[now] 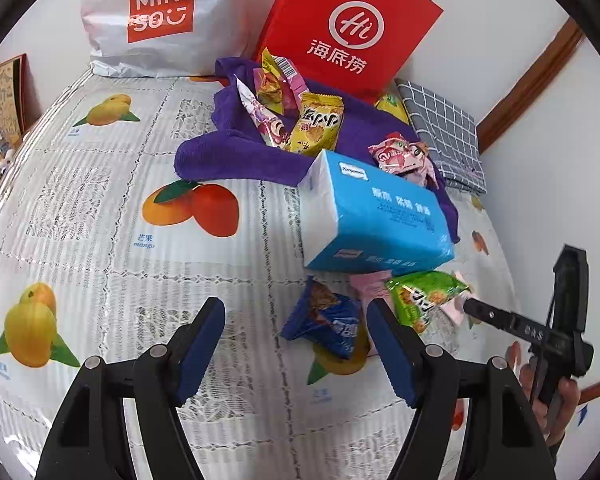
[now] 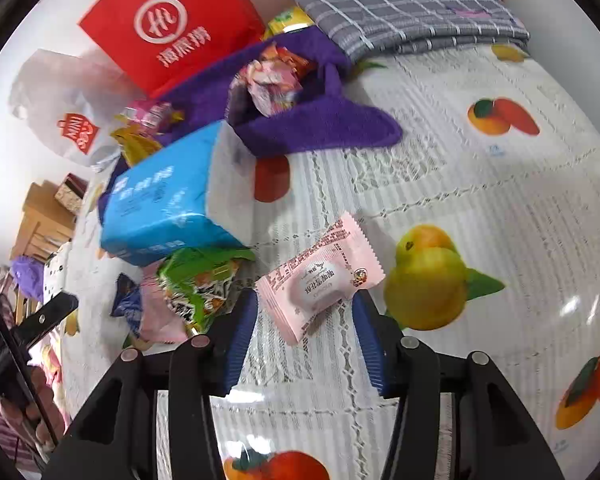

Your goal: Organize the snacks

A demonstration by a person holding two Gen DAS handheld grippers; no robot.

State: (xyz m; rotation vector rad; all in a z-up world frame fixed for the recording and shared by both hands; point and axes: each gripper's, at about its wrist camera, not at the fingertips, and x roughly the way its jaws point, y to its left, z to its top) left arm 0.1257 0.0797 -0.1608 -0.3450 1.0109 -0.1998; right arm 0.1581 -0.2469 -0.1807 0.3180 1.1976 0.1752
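In the right wrist view, a pink snack packet (image 2: 320,278) lies flat on the fruit-print tablecloth (image 2: 480,208). It sits between the tips of my right gripper (image 2: 304,298), whose blue pads stand slightly apart at its edges without squeezing it. My left gripper (image 1: 296,308) is open and empty above the cloth. A blue snack packet (image 1: 324,322) lies just ahead of its right finger. Beside that packet are a green snack packet (image 1: 424,298) and a pink wrapper (image 1: 370,286). Several more snacks (image 1: 300,116) are piled on a purple towel (image 1: 236,152).
A blue tissue pack (image 1: 374,216) lies between the towel and the loose packets. A red paper bag (image 1: 348,28) and a white shopping bag (image 1: 156,16) stand at the back wall. A grey checked cloth (image 1: 444,136) is folded at the back right. A hand (image 1: 556,400) holds the right tool.
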